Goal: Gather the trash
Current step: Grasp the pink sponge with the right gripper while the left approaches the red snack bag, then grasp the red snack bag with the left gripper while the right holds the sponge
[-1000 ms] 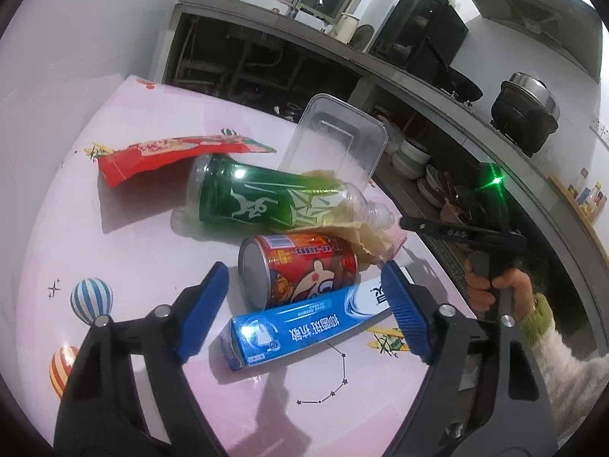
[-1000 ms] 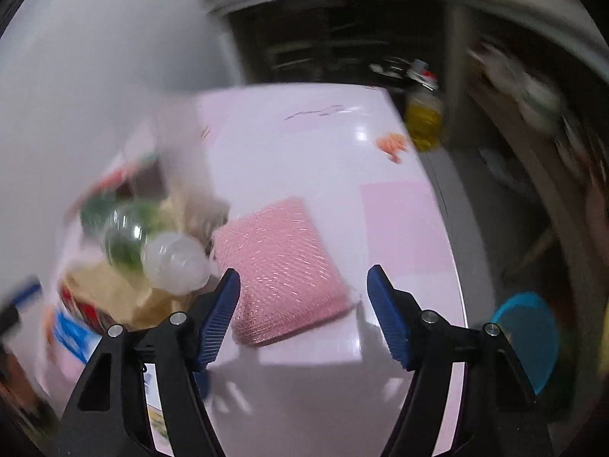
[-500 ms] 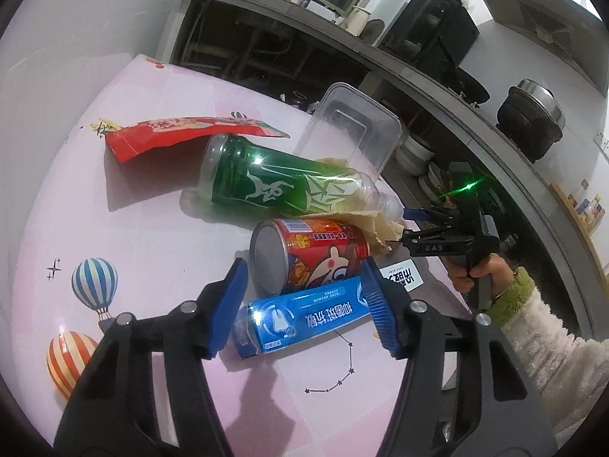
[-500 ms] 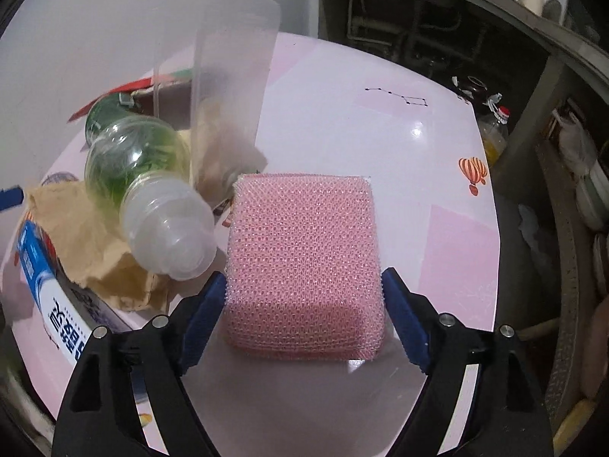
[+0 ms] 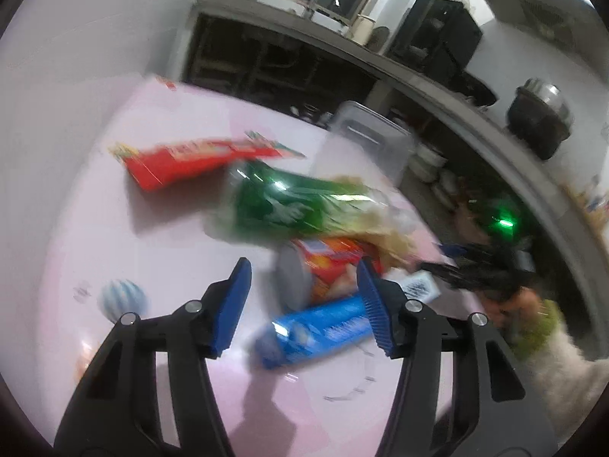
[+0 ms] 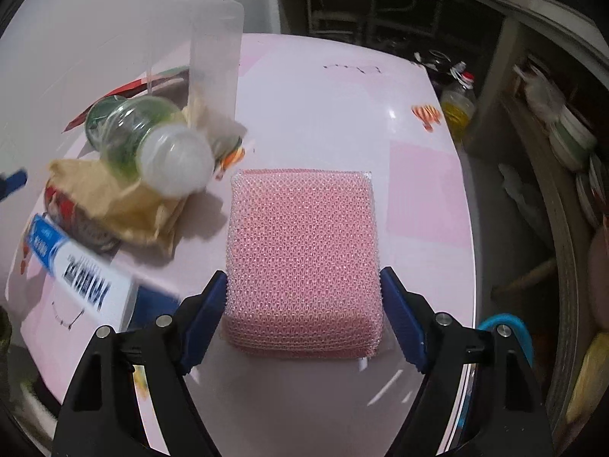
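Straddling the pink sponge (image 6: 302, 259) on the table (image 6: 342, 87), the right gripper (image 6: 303, 314) is closing, pads not pressing; the left gripper (image 5: 304, 304) is hovering half-spread, empty, above the blue box (image 5: 316, 327).

Pink mesh sponge (image 6: 302, 255) flat on table (image 6: 323, 87)

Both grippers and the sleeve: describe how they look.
The left gripper and right gripper match: black plastic arms with silver screws, ending in ribbed blue pads on the jaws. From the left wrist view, the right gripper body shows a green light. The person wears a fuzzy white sleeve with a green cuff.
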`<state>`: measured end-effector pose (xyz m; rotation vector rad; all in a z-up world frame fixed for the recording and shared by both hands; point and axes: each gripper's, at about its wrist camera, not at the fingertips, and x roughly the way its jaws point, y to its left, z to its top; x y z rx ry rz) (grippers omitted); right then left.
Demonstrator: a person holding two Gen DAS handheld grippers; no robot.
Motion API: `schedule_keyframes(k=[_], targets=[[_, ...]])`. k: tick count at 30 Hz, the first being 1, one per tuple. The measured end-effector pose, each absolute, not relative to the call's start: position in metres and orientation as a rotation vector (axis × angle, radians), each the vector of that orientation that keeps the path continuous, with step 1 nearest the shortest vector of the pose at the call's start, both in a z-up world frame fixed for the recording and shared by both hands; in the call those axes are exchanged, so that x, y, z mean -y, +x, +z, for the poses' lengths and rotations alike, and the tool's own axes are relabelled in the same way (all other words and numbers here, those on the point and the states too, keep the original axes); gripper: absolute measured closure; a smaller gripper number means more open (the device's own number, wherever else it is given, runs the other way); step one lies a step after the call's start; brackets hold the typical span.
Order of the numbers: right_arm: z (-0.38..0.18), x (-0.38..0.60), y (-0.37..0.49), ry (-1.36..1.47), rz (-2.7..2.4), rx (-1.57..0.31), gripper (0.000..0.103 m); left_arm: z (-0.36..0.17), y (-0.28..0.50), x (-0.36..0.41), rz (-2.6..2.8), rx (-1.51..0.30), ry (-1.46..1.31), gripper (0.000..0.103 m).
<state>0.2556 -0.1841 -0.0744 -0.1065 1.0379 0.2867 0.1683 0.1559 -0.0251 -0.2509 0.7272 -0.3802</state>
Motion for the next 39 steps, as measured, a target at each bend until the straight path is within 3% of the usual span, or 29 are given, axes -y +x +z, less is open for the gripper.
schedule_keyframes(k=[11,18,21,25,26,28,39], targets=[[-0.075,0.196,0.235,0.001,0.285,-1.041,0.025,-0.055,0.252,-0.137,-0.068,-0.708,0.454,0.043],[-0.077,0.195,0.231,0.012,0.292,-1.037,0.025,-0.080,0.293,-0.126,-0.086,-0.740,0.693,0.043],[-0.078,0.196,0.232,0.017,0.294,-1.035,0.025,-0.087,0.308,-0.122,-0.090,-0.758,0.741,0.055],[-0.078,0.197,0.232,0.030,0.295,-1.034,0.025,-0.092,0.315,-0.119,-0.074,-0.770,0.765,0.088],[-0.078,0.198,0.232,0.033,0.294,-1.034,0.025,-0.090,0.315,-0.120,-0.065,-0.766,0.757,0.091],[-0.078,0.197,0.232,0.036,0.291,-1.036,0.025,-0.086,0.310,-0.122,-0.055,-0.764,0.716,0.096],[-0.075,0.192,0.221,0.034,0.280,-1.056,0.025,-0.043,0.233,-0.148,-0.014,-0.826,0.466,0.098]])
